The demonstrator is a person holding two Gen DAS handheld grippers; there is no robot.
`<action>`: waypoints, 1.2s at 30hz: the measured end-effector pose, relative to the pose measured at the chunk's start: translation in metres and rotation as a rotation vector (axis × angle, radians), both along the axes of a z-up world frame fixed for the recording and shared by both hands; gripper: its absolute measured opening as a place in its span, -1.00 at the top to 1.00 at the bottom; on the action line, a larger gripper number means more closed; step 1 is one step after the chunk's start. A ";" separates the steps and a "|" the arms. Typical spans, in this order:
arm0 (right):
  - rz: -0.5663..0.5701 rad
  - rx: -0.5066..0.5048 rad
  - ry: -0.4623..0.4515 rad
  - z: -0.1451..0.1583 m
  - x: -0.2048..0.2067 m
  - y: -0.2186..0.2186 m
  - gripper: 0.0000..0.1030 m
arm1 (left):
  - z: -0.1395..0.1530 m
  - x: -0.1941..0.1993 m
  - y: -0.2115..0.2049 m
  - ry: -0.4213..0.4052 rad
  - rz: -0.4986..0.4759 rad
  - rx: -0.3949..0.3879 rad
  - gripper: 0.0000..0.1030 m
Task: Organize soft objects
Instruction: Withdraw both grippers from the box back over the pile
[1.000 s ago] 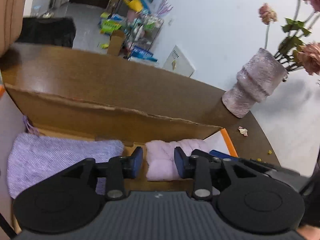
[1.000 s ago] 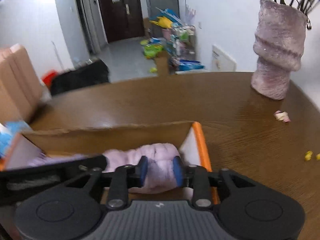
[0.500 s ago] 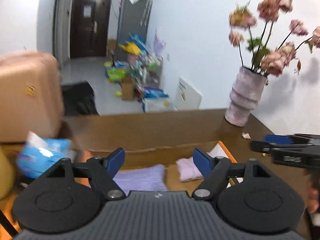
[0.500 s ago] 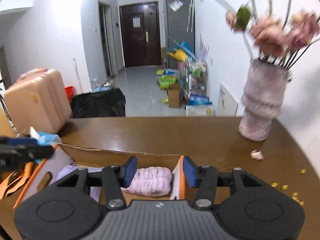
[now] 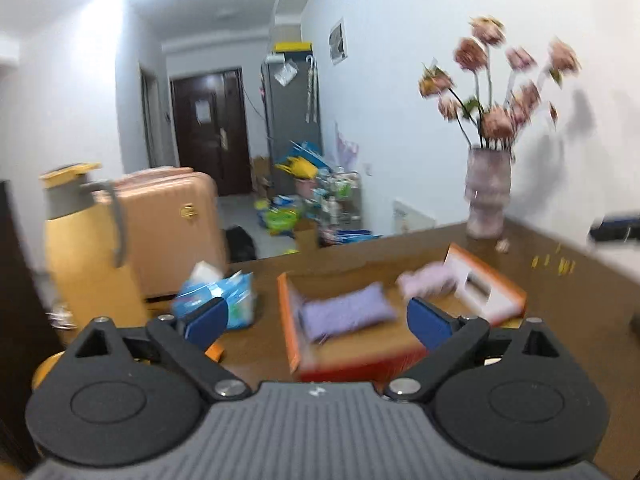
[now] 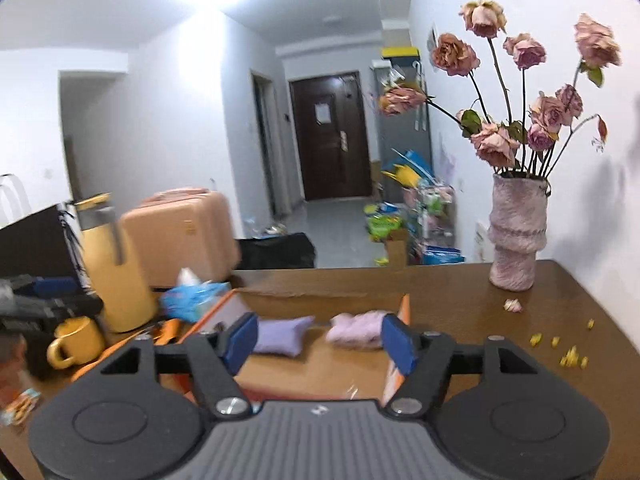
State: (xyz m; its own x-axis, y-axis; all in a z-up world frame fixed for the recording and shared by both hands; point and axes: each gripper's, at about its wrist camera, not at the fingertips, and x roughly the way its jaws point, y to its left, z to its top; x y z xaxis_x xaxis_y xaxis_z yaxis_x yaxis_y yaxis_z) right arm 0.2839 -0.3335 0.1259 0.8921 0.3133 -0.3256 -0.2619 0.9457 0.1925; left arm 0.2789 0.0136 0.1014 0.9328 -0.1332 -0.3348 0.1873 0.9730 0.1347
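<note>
An orange-edged cardboard box (image 5: 289, 332) (image 6: 403, 312) lies open on the brown table. Inside it rest a purple knitted cloth (image 5: 345, 314) (image 6: 282, 335) on the left and a rolled pale pink towel (image 5: 426, 282) (image 6: 358, 330) on the right. My left gripper (image 5: 316, 322) is drawn back above the box's near side, its jaws opening wide with nothing between them. My right gripper (image 6: 320, 342) also hangs back from the box, jaws opening, with nothing pressed between its blue pads. The right gripper's tip (image 5: 614, 226) shows at the edge of the left wrist view.
A pink vase with dried roses (image 6: 516, 236) (image 5: 488, 200) stands at the table's far right, with petals and yellow crumbs (image 6: 568, 352) near it. On the left are a yellow jug (image 6: 114, 268) (image 5: 86, 256), a yellow mug (image 6: 76, 342), a blue tissue pack (image 5: 222, 296) (image 6: 192, 298) and a peach suitcase (image 5: 176, 228).
Both grippers have pulled back and up from the box and opened. The pink towel, earlier between their pads, now lies in the box beside the purple cloth.
</note>
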 end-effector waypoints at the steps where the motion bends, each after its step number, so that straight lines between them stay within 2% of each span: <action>1: 0.003 0.010 -0.013 -0.008 -0.018 0.003 -0.43 | -0.011 -0.021 0.002 -0.025 -0.004 0.016 -0.90; 5: -0.011 -0.046 -0.074 -0.037 -0.086 0.025 -0.49 | -0.042 -0.096 0.010 -0.071 -0.001 -0.014 -0.95; 8: -0.046 -0.094 -0.100 -0.056 -0.125 0.042 -0.51 | -0.062 -0.132 0.011 -0.066 0.019 -0.040 -0.95; 11: -0.053 -0.076 -0.086 -0.078 -0.159 0.053 -0.52 | -0.077 -0.159 0.014 -0.023 0.020 -0.095 -0.96; 14: -0.049 -0.035 -0.054 -0.098 -0.182 0.059 -0.52 | -0.090 -0.174 0.022 0.038 -0.025 -0.159 -0.98; 16: -0.051 -0.044 -0.010 -0.112 -0.190 0.063 -0.52 | -0.095 -0.177 0.020 0.077 -0.054 -0.150 -0.98; 19: -0.041 -0.060 0.038 -0.125 -0.195 0.069 -0.52 | -0.098 -0.178 0.016 0.075 -0.063 -0.132 -0.98; 22: -0.033 -0.046 0.041 -0.128 -0.198 0.069 -0.52 | -0.098 -0.174 0.014 0.092 -0.058 -0.156 -0.98; 28: -0.044 -0.016 0.044 -0.132 -0.188 0.065 -0.52 | -0.109 -0.157 0.011 0.141 -0.049 -0.145 -0.98; 34: -0.034 -0.006 0.076 -0.144 -0.166 0.070 -0.48 | -0.123 -0.131 -0.008 0.194 -0.100 -0.133 -0.98; 36: -0.028 -0.001 0.091 -0.147 -0.159 0.071 -0.40 | -0.127 -0.123 -0.016 0.208 -0.117 -0.123 -0.98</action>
State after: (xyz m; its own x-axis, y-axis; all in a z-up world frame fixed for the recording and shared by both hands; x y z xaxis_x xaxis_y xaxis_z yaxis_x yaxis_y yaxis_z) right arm 0.1253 -0.2627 -0.0212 0.8674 0.2883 -0.4055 -0.2168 0.9526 0.2136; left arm 0.1556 -0.0026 -0.0252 0.8217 -0.2878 -0.4919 0.3110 0.9497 -0.0363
